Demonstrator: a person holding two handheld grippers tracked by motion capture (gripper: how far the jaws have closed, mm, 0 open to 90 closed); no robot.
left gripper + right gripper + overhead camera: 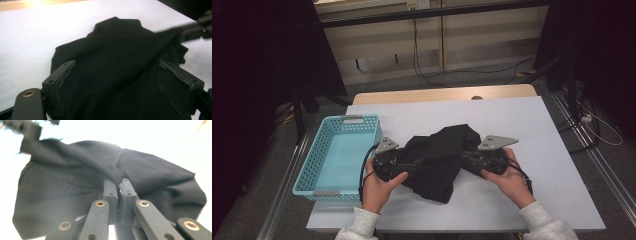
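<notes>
White tabletop point(532, 150) carries a crumpled black garment point(439, 160) at center, w/ a light-blue basket point(324, 165) just left of it. Right tongs point(118, 185) pinched tight on a fold of the fabric. Left tongs point(125, 82) spread wide, cloth lying between the jaws, not clamped.

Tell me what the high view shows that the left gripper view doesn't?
The high view alone takes in the blue basket left of the cloth, both hands, the left gripper seen from above, and the floor and cables beyond the table. The left gripper view alone looks along that gripper's own two jaws, which stand wide apart with the black cloth between them. Both views share the cloth lying bunched on the white table and the right gripper at the cloth's far side.
</notes>
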